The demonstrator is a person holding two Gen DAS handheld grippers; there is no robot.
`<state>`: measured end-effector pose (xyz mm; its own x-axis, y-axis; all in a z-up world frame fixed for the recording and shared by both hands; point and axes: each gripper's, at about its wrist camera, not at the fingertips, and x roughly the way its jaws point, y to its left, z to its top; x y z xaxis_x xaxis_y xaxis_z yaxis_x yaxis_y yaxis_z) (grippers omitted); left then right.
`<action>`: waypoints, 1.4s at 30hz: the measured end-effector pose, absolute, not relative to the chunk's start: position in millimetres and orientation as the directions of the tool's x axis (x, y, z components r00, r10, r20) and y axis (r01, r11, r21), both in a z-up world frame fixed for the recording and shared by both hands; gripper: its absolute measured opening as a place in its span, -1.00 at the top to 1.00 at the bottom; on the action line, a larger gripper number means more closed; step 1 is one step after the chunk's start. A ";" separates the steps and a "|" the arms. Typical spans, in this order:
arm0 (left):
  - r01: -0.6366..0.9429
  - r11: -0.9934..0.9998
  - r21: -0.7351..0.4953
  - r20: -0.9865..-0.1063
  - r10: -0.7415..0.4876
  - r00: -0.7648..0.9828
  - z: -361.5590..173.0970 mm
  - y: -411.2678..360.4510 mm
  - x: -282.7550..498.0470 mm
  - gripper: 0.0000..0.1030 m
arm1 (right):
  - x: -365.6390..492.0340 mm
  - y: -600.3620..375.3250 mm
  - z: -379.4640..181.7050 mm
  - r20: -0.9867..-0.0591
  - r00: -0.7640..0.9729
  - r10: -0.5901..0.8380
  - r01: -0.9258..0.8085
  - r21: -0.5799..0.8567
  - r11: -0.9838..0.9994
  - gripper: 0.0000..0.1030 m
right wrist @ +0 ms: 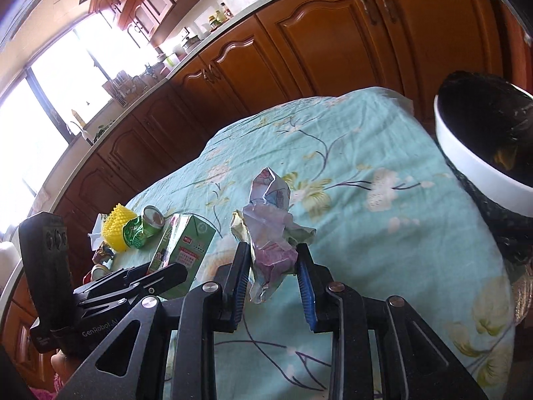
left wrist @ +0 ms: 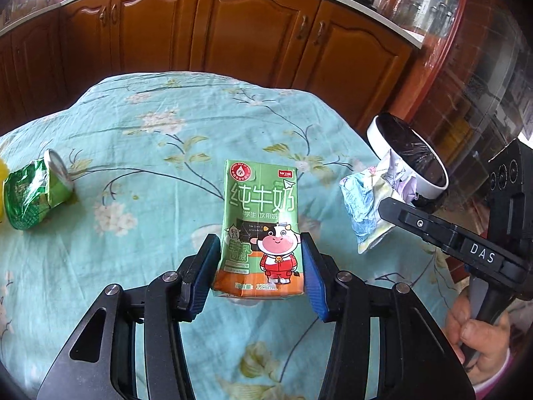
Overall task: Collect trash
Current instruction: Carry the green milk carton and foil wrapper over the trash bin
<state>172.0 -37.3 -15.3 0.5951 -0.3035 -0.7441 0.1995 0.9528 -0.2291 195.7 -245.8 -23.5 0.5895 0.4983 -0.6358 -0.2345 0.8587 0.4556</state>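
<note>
While the left gripper [left wrist: 260,266] clamped a green milk carton [left wrist: 261,220] above the floral tablecloth [left wrist: 150,140], the right gripper [right wrist: 273,283] pinched crumpled paper [right wrist: 271,233] near a white-rimmed bin [right wrist: 479,163] at the table's right edge. A crushed green can [left wrist: 36,196] lay well apart to the left, beside a yellow object [right wrist: 116,230] cut off in the left view. Open cloth stretched toward wooden cabinets [left wrist: 233,33].

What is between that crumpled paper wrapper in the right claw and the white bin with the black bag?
Nothing visible. The right gripper holds the crumpled paper wrapper, and only bare floral teal tablecloth shows between it and the white bin lined with a black bag at the table's far right edge.
</note>
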 end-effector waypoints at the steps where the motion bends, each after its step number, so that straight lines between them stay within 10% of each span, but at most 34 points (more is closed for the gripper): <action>1: 0.209 0.952 -0.226 -0.744 -0.307 0.593 -14.8 -42.2 172.0 0.08 | 193.1 -251.7 -23.7 -0.635 0.596 0.492 -0.224 0.457 0.861 0.45; 42: 0.443 0.882 -0.162 -0.741 -0.406 0.536 7.6 -185.0 196.8 0.08 | 152.8 -377.1 -5.9 -0.570 0.743 0.350 -0.049 0.475 0.879 0.45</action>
